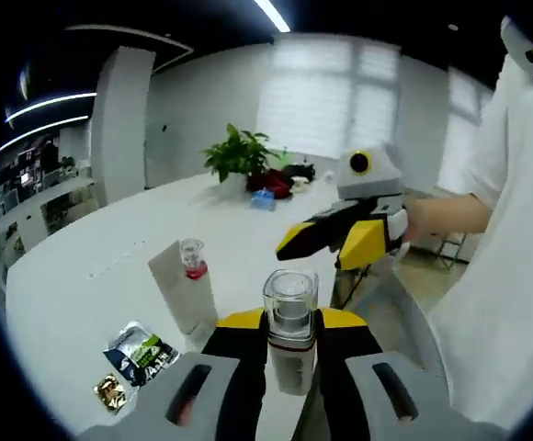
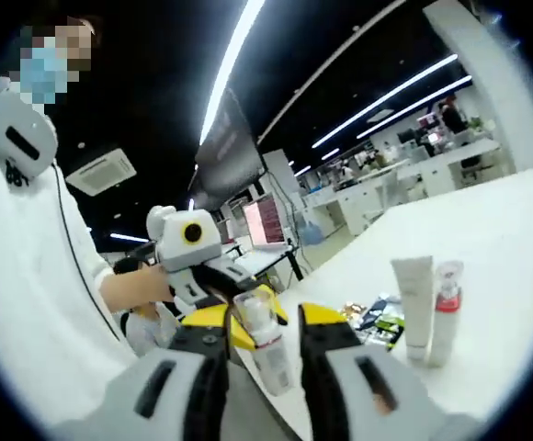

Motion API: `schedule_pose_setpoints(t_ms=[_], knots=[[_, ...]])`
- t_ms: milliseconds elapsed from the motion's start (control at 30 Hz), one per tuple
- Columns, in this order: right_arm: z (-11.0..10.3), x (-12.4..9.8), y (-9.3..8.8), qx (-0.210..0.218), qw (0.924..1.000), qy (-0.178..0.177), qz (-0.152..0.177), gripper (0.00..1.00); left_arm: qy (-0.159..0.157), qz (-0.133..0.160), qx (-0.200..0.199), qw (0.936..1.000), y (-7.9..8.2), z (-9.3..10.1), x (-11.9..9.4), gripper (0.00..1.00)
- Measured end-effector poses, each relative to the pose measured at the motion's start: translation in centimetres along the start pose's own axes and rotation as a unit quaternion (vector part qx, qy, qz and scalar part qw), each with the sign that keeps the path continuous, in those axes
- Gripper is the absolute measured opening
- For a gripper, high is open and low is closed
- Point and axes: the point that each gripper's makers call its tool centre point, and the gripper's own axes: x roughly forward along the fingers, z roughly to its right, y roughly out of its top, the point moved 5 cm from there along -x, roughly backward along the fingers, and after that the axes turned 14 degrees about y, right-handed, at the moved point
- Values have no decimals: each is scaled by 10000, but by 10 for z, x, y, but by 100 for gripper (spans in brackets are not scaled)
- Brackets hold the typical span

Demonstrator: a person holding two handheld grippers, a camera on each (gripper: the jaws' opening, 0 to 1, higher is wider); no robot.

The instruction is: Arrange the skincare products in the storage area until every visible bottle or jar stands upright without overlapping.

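Observation:
My left gripper is shut on a white bottle with a clear cap and a red band, held upright between the yellow jaw tips. My right gripper hovers to the right beyond it, jaws apart, holding nothing. In the right gripper view, my right gripper stands open, and the held bottle shows in the gap ahead, carried by the left gripper. A white tube stands on the table with a small clear-capped, red-labelled bottle beside it. The same tube and small bottle appear at the right.
Flat sachets lie on the white table near its front-left edge, and more sachets show left of the tube. A potted plant and small items sit at the far end. A person in white stands at the right.

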Motion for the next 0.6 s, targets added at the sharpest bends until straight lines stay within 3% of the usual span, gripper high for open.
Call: schedule_pose_setpoints(t_ms=[167,600], knots=[[3,10,-7,-93,9991,12,-420,29,-25,-42,135,9999,2,1,5,16],[13,11,-15,-64,9978,-27,-654,21,-137,-123,200,9996,-2,-3,14,17]])
